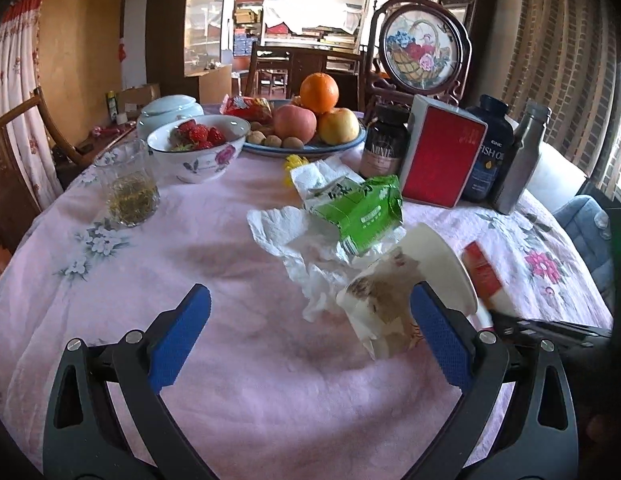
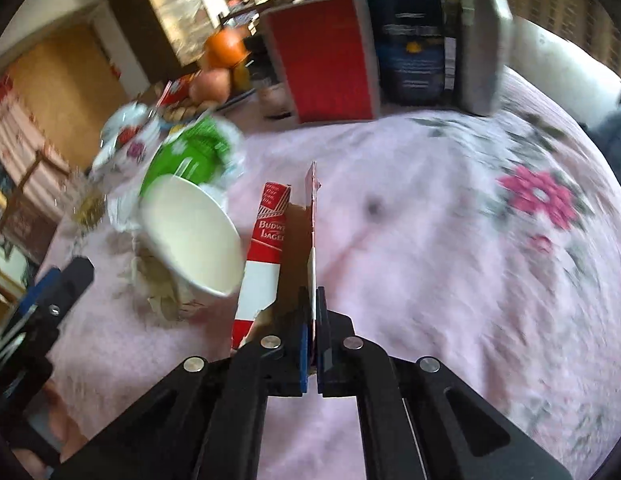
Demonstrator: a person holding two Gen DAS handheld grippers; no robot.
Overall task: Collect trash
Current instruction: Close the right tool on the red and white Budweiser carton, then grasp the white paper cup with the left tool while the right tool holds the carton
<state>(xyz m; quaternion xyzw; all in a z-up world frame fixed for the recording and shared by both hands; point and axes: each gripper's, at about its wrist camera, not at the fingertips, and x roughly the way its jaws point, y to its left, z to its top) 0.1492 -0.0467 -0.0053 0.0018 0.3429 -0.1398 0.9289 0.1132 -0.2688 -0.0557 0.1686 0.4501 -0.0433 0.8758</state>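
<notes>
Jaws of the left gripper [image 1: 310,320] stood wide apart and held nothing, low over the pink flowered tablecloth [image 1: 150,280] of the table. A crushed paper cup [image 1: 406,292] lay on its side just ahead of the right blue pad [image 1: 438,340], partly behind it rather than between the pads; its mouth faced up and to the right, its long axis slanting from lower left to upper right. Beyond it lay crumpled white tissue [image 1: 294,240] and a green wrapper [image 1: 362,212], touching one another. Farther back stood a bowl of strawberries [image 1: 198,148], a fruit plate [image 1: 310,144], a red box [image 1: 442,156] and dark bottles [image 1: 486,152].

From the right wrist, the right gripper [image 2: 312,328] had its jaws pressed together on a thin panel of a torn red-and-white beer carton [image 2: 266,256]. The carton ran straight ahead along the fingers, its long axis pointing away toward the red box [image 2: 326,60], its open brown inside facing right. The paper cup [image 2: 190,236] sat just left of the carton, mouth toward the camera, with the green wrapper [image 2: 186,156] behind it. This view was blurred.
</notes>
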